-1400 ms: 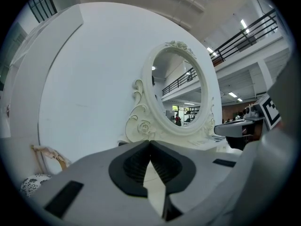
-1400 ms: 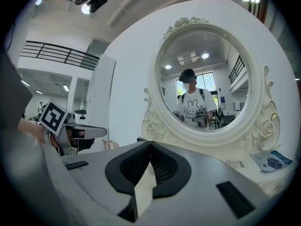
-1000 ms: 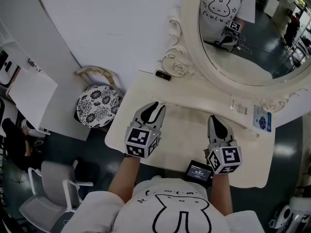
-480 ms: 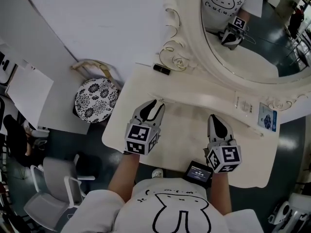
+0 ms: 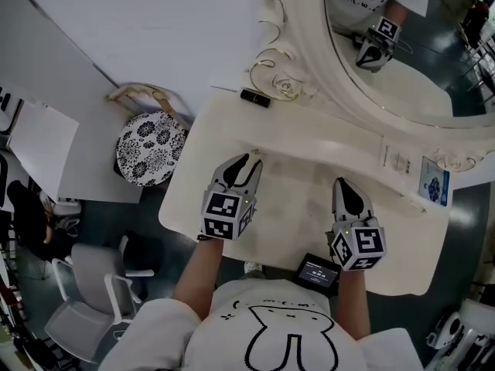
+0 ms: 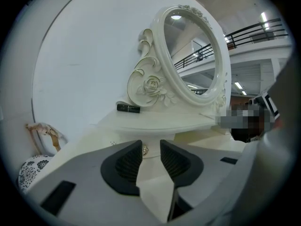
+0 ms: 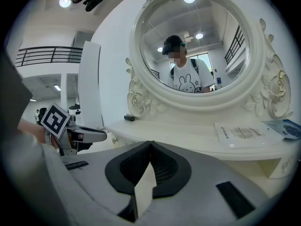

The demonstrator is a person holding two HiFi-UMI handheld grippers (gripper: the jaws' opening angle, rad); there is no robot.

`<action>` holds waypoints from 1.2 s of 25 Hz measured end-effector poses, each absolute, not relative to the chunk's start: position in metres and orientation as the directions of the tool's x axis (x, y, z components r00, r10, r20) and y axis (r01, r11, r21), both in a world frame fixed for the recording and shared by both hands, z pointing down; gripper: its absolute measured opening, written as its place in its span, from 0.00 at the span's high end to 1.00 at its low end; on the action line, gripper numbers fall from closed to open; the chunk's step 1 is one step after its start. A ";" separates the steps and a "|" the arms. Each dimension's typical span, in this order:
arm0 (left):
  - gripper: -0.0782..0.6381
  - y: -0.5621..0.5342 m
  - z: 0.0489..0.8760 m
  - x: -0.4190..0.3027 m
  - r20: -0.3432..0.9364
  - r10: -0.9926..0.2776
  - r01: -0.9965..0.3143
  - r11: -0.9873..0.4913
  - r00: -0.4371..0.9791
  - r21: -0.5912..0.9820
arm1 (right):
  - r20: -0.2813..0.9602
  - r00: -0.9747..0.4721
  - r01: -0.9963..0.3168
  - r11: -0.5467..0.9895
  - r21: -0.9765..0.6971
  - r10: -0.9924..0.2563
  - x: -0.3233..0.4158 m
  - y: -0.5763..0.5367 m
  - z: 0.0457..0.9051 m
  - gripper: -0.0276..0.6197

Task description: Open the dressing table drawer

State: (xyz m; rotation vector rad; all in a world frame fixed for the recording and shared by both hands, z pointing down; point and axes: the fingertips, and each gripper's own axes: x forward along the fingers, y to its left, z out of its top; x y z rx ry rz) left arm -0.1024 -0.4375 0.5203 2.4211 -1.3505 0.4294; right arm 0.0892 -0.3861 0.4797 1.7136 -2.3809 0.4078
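I hold both grippers over the cream top of the dressing table [image 5: 298, 188], near its front edge. My left gripper [image 5: 246, 159] points toward the back ledge with its jaws a little apart and nothing between them. My right gripper [image 5: 341, 182] sits well to its right, jaws drawn together to a point. A small black device with a lit screen [image 5: 319, 272] lies at the table's front edge, just beside my right gripper's marker cube. A black tube [image 5: 255, 97] rests on the ledge by the carved scroll of the oval mirror [image 5: 402, 76]. A blue leaflet [image 5: 435, 182] lies at the ledge's right end. A black-and-white patterned stool [image 5: 151, 148] stands on the floor left of the table.
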 end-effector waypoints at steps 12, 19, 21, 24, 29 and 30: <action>0.69 -0.455 0.554 -0.099 0.482 -0.735 -0.872 -0.463 0.477 0.158 | 0.348 -0.308 -0.950 0.272 -0.151 -0.885 0.099 -0.396 0.504 0.94; 0.72 -0.457 0.555 -0.101 0.487 -0.739 -0.877 -0.460 0.466 0.140 | 0.359 -0.294 -0.955 0.255 -0.153 -0.886 0.107 -0.402 0.505 0.94; 0.71 -0.456 0.556 -0.100 0.499 -0.736 -0.877 -0.464 0.458 0.120 | 0.359 -0.295 -0.955 0.257 -0.151 -0.885 0.106 -0.403 0.504 0.94; 0.67 -0.458 0.560 -0.098 0.514 -0.730 -0.879 -0.463 0.450 0.111 | 0.363 -0.297 -0.954 0.260 -0.148 -0.883 0.105 -0.405 0.504 0.94; 0.67 -0.466 0.565 -0.097 0.525 -0.728 -0.883 -0.456 0.442 0.112 | 0.368 -0.293 -0.955 0.257 -0.145 -0.882 0.105 -0.405 0.504 0.94; 0.67 -0.467 0.565 -0.096 0.524 -0.729 -0.883 -0.456 0.441 0.110 | 0.369 -0.291 -0.956 0.255 -0.143 -0.883 0.106 -0.405 0.505 0.94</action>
